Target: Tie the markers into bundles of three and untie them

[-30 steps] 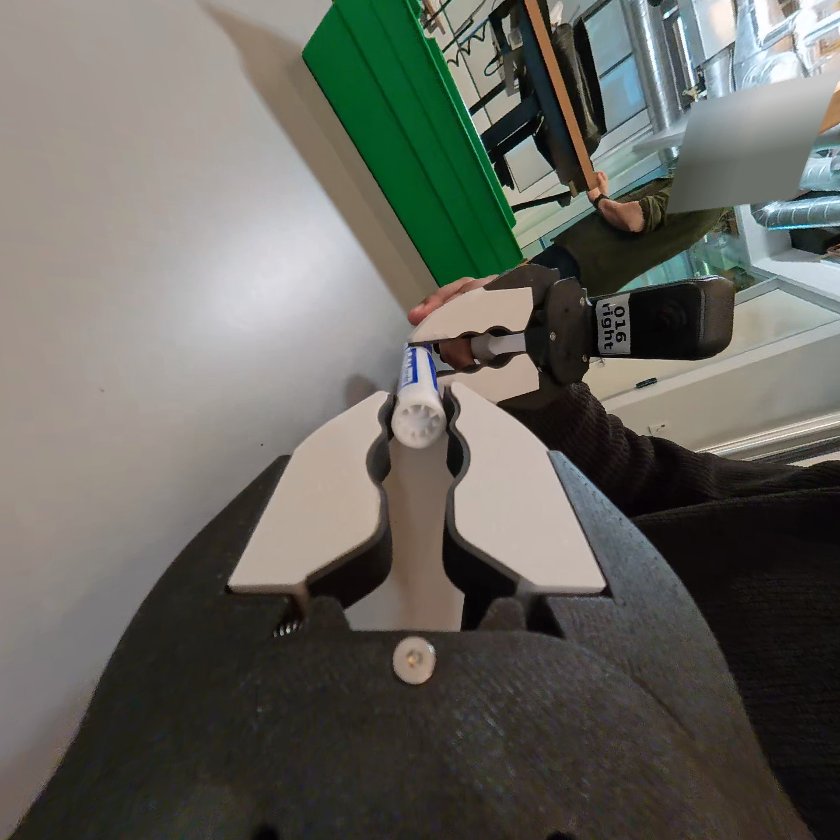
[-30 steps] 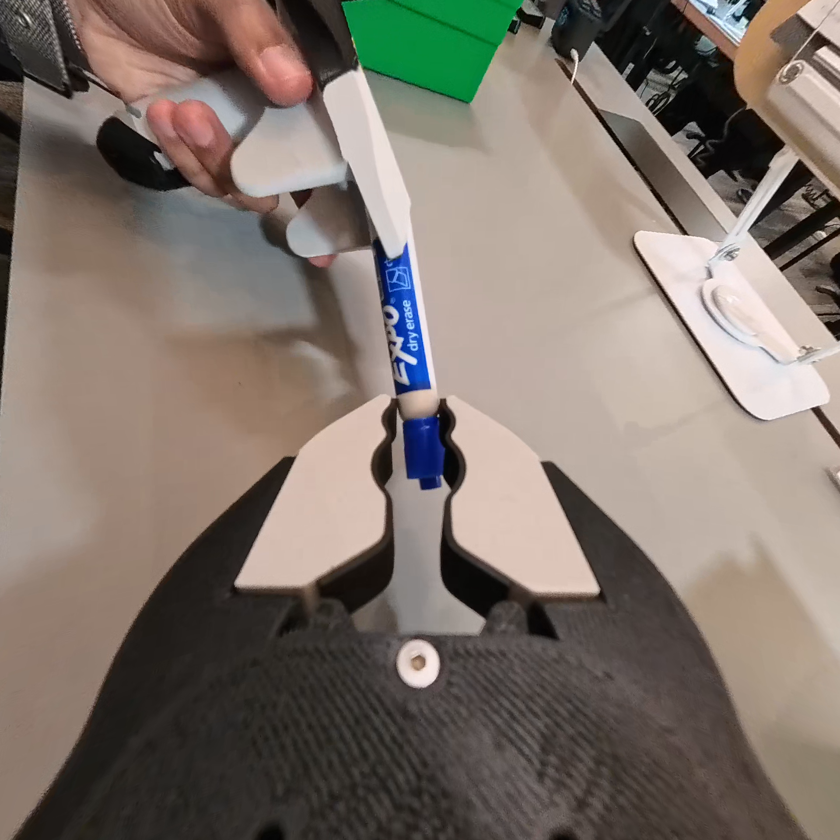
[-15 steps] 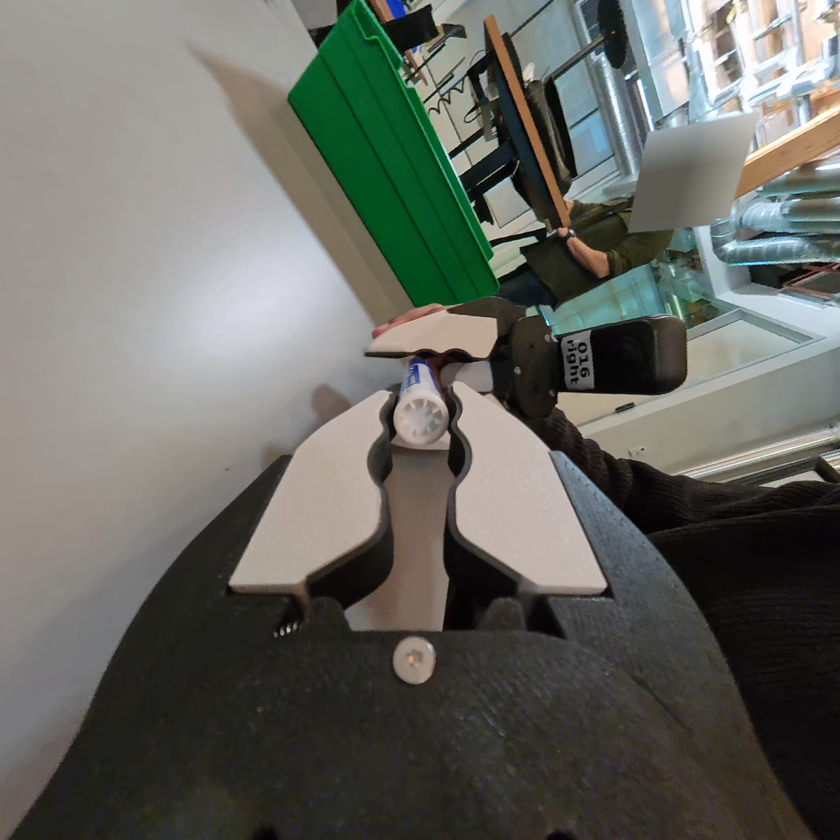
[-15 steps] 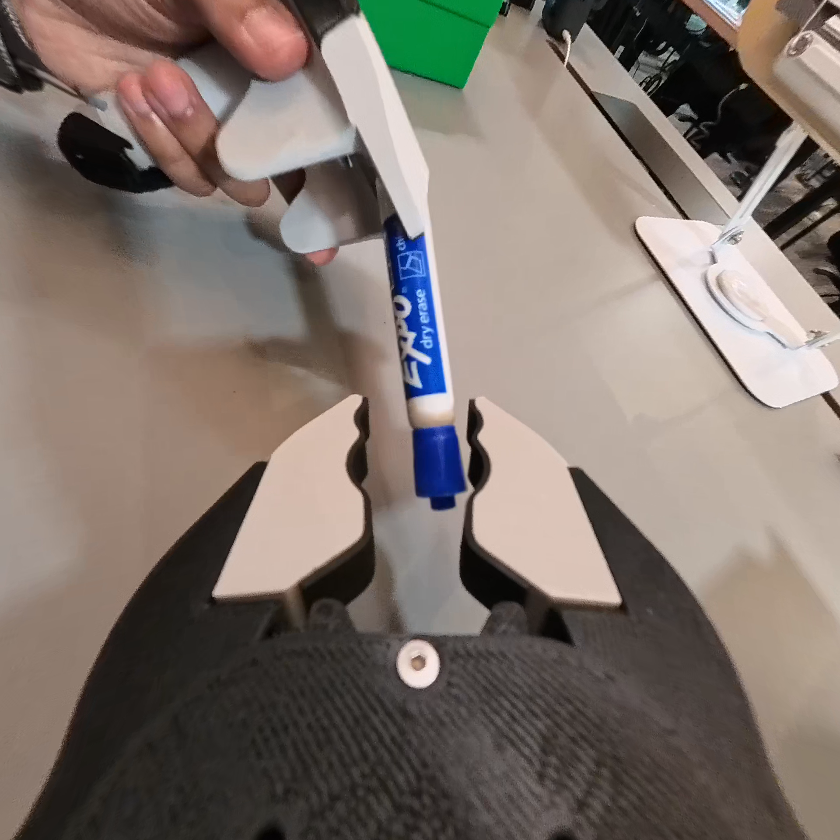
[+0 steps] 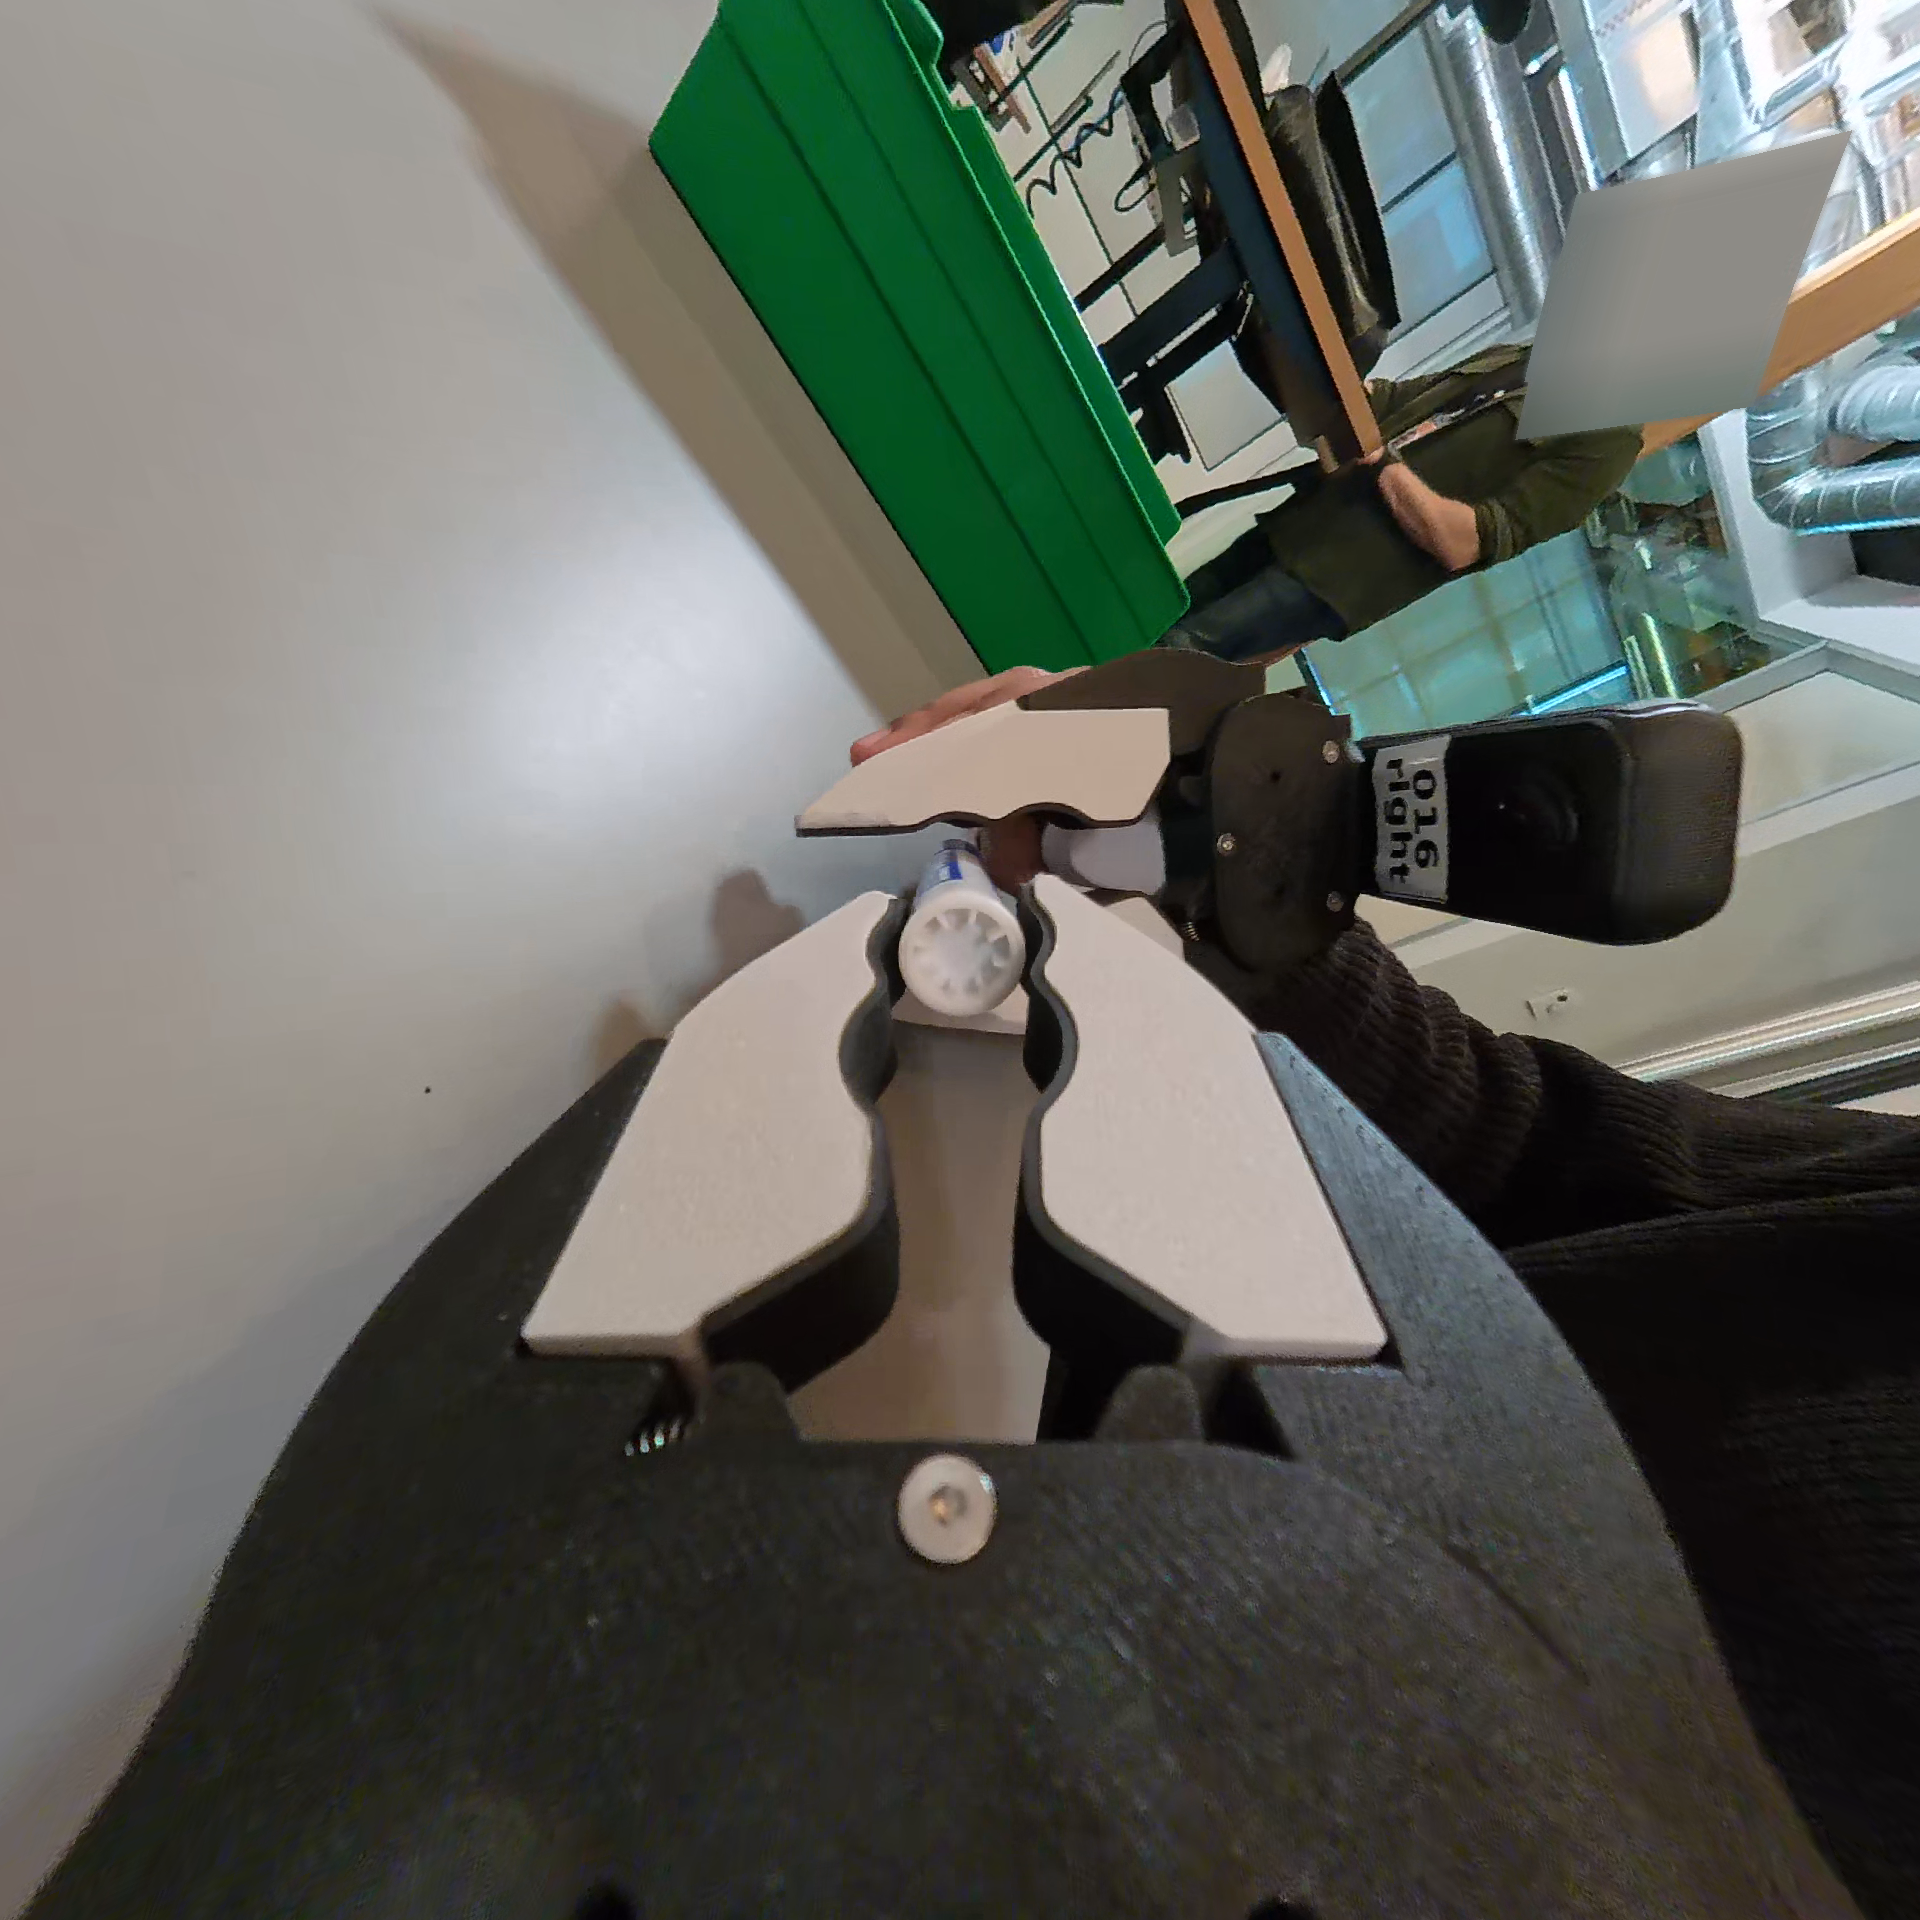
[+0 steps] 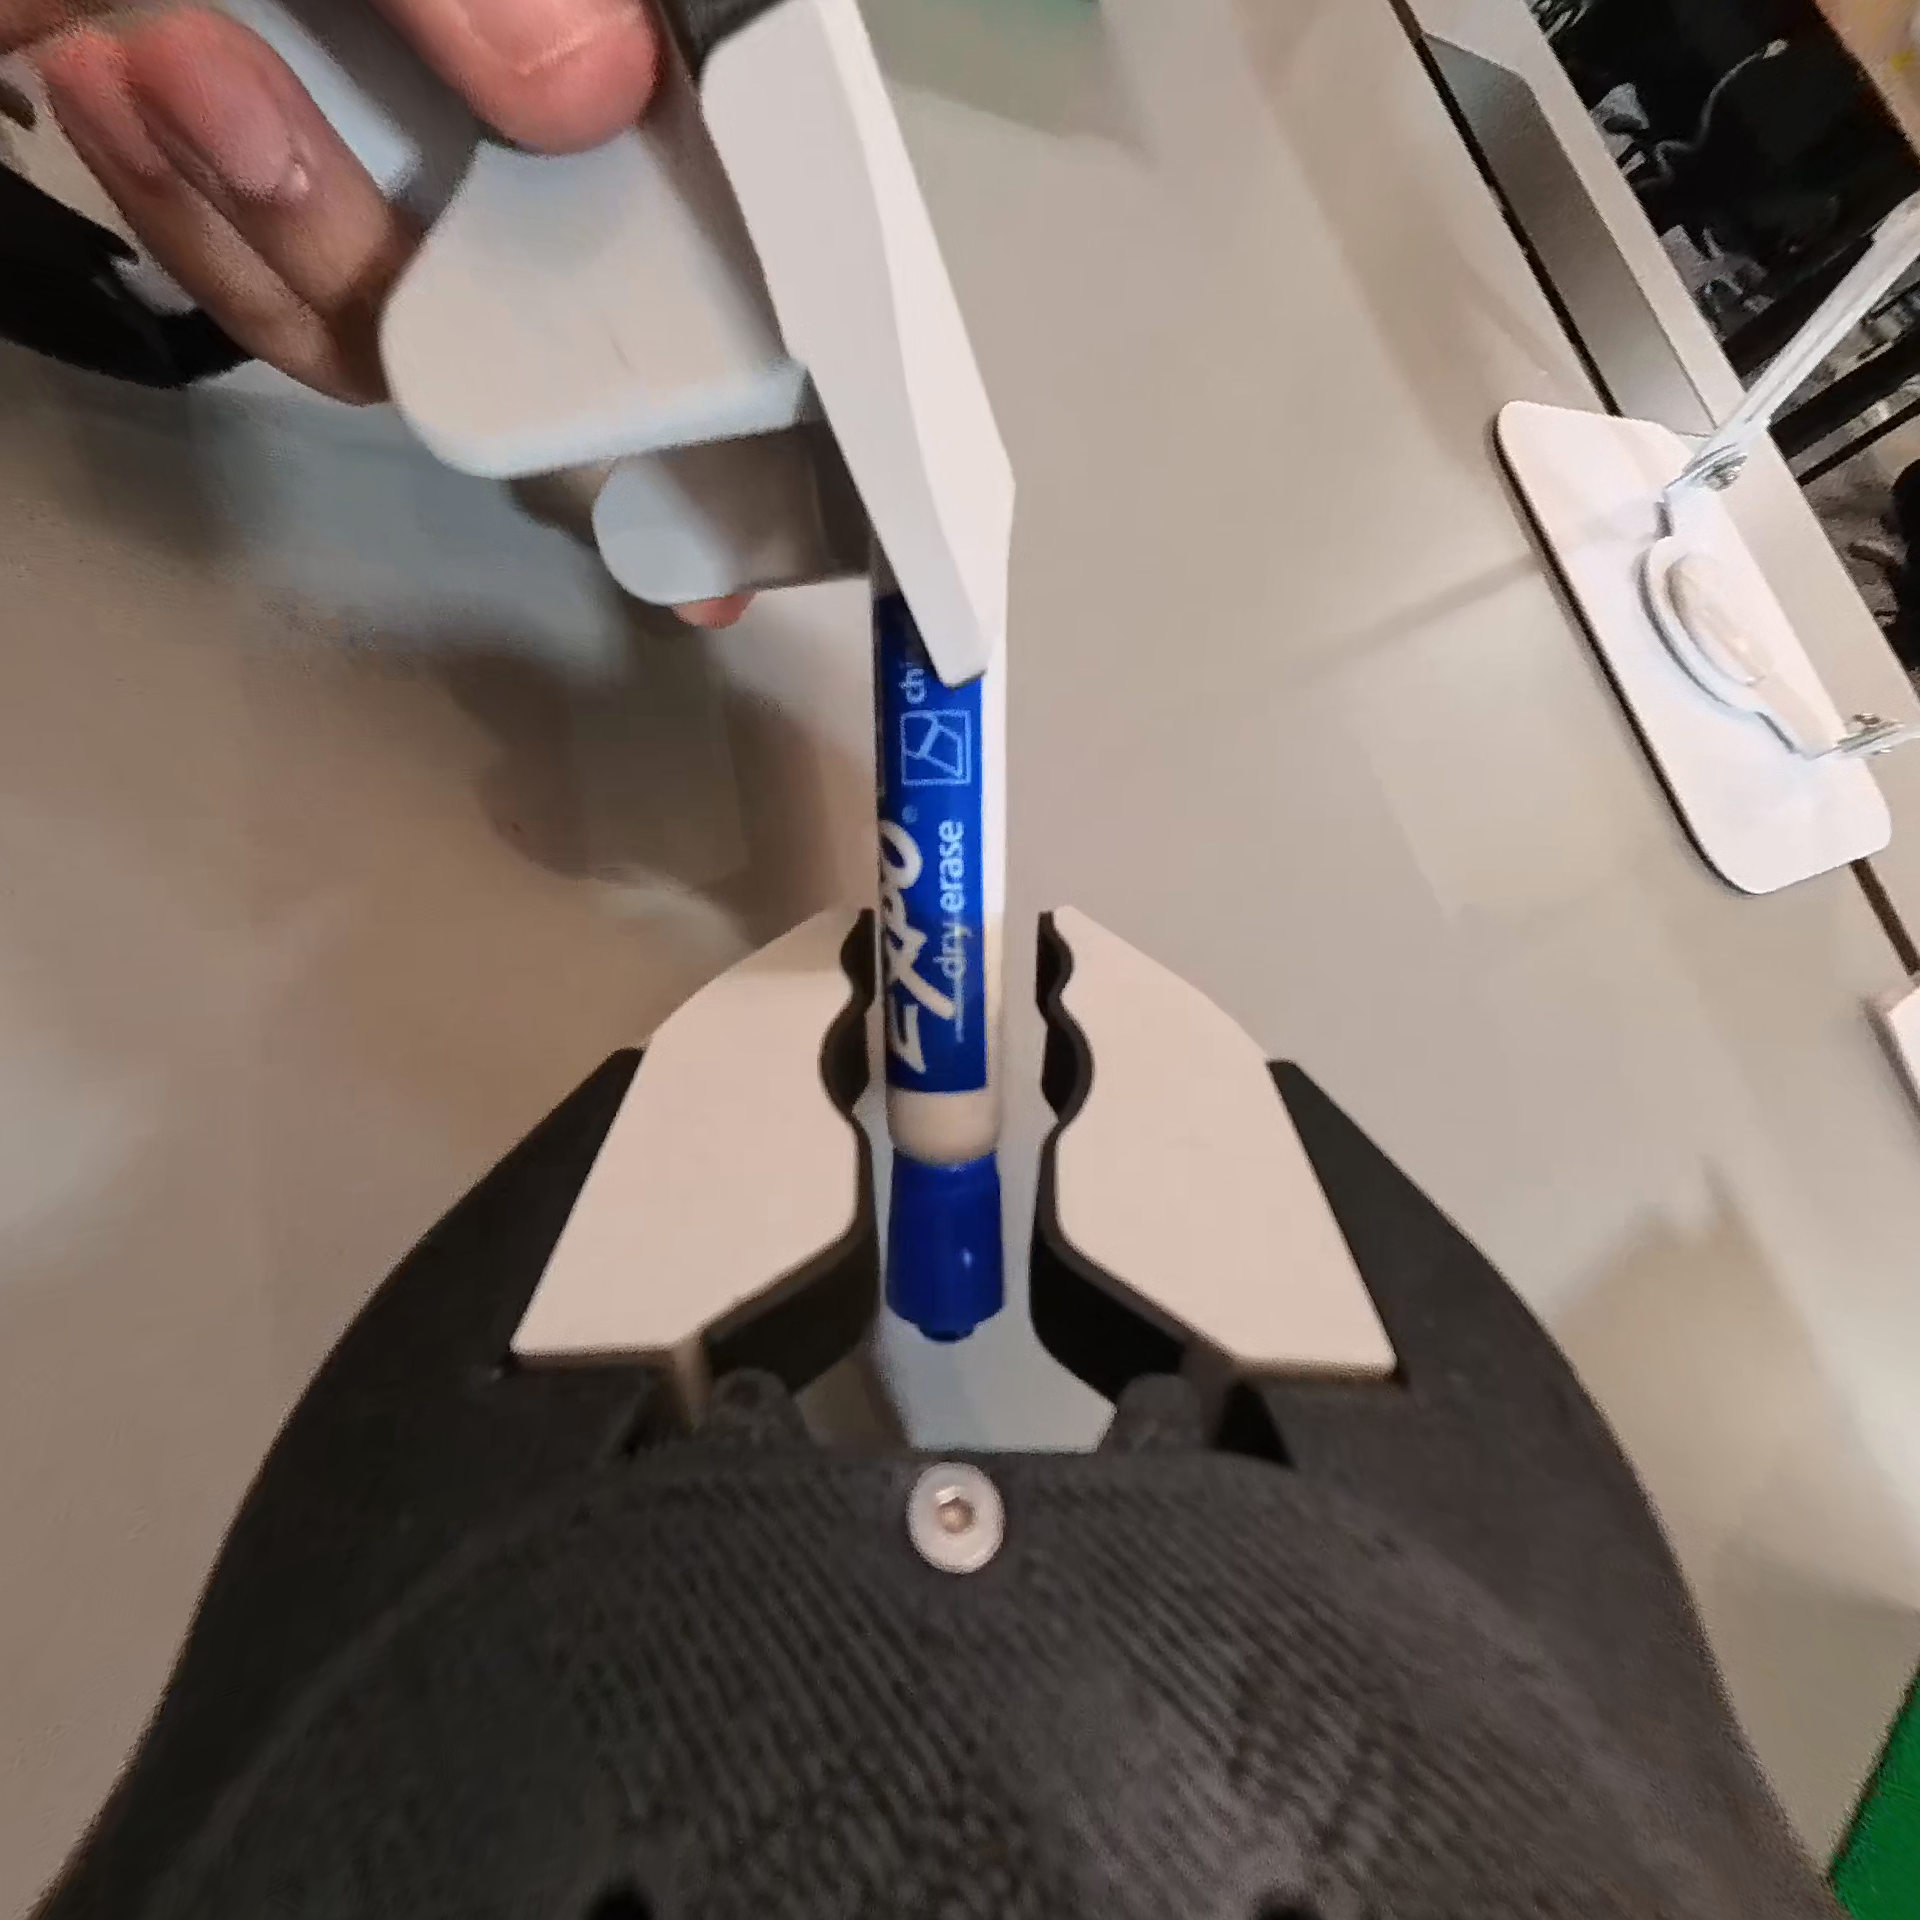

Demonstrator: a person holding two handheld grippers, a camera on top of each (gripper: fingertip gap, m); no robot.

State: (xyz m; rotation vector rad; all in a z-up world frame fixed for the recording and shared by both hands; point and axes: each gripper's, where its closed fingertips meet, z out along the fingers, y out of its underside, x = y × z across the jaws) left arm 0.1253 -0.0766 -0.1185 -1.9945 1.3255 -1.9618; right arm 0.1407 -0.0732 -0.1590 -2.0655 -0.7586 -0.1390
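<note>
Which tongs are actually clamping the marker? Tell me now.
The left tongs: their jaws are shut on the white end of the marker. The right tongs only straddle its blue-tipped end, a gap showing beside the barrel.

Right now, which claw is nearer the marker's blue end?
Right. The right claw is open and straddles the marker, with the blue end deep between its fingers. The left claw grips the opposite white end.
</note>
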